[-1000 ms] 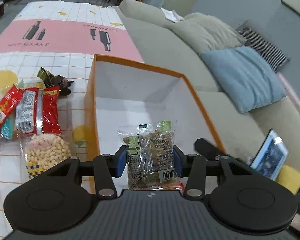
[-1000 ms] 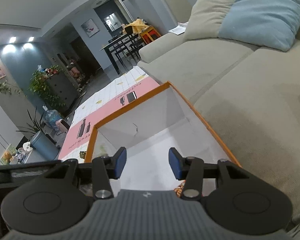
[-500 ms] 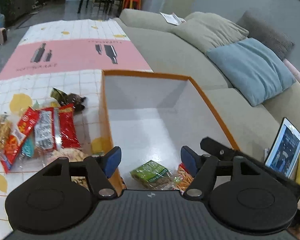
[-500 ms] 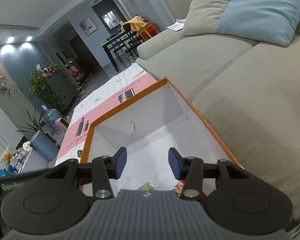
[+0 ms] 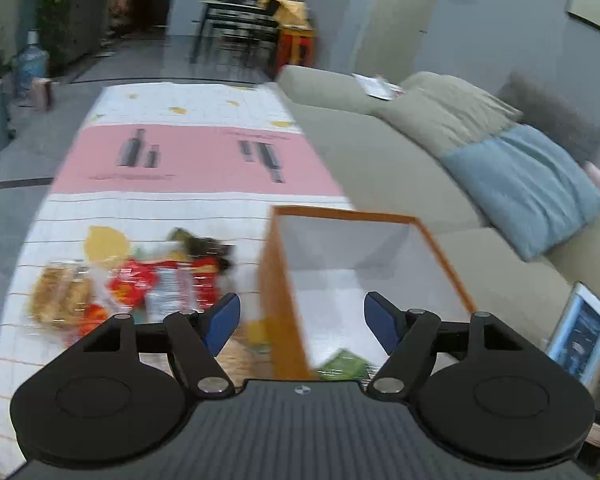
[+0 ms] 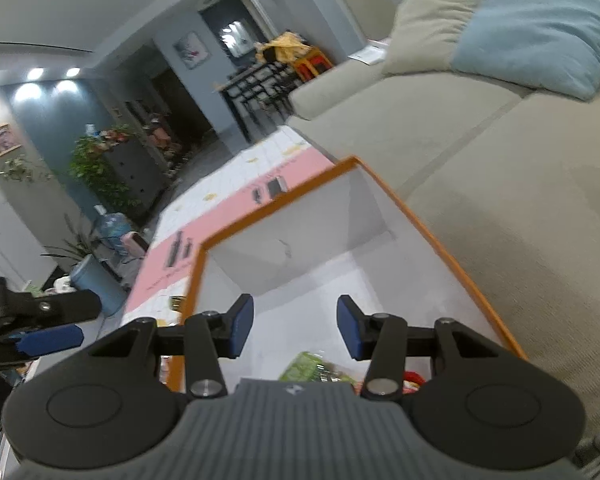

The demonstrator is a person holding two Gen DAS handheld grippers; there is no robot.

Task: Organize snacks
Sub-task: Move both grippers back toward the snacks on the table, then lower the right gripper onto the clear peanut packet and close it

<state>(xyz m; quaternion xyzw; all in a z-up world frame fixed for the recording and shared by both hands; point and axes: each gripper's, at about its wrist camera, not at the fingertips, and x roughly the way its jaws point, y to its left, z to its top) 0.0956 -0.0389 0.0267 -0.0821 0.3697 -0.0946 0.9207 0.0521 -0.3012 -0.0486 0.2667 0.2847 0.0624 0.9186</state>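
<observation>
Left gripper [image 5: 302,322]: jaws have just been opening and now stand spread wide, nothing between the blue pads; the gripper straddles the near left wall of the orange-rimmed box [image 5: 274,280]. The green snack packet [image 5: 342,364] lies on the white floor of the box at its near end, apart from both pads, partly hidden behind the gripper body. Right gripper [image 6: 296,328]: jaws parted about halfway, nothing pinched, hanging over the near end of the same box [image 6: 452,264]; the green packet [image 6: 306,366] lies below it beside a red-and-orange wrapper [image 6: 412,378], only partly seen. The left gripper's blue pad [image 6: 50,338] shows at the left edge of the right wrist view. Outside the box, on the checked tablecloth [image 5: 188,208], loose snacks lie in a blurred cluster to the left of the box: red packets [image 5: 160,280], a pale biscuit pack [image 5: 60,294], a dark wrapper [image 5: 202,246]. A beige sofa [image 5: 380,160] with a blue cushion [image 5: 524,184] stands to the right of the box.
</observation>
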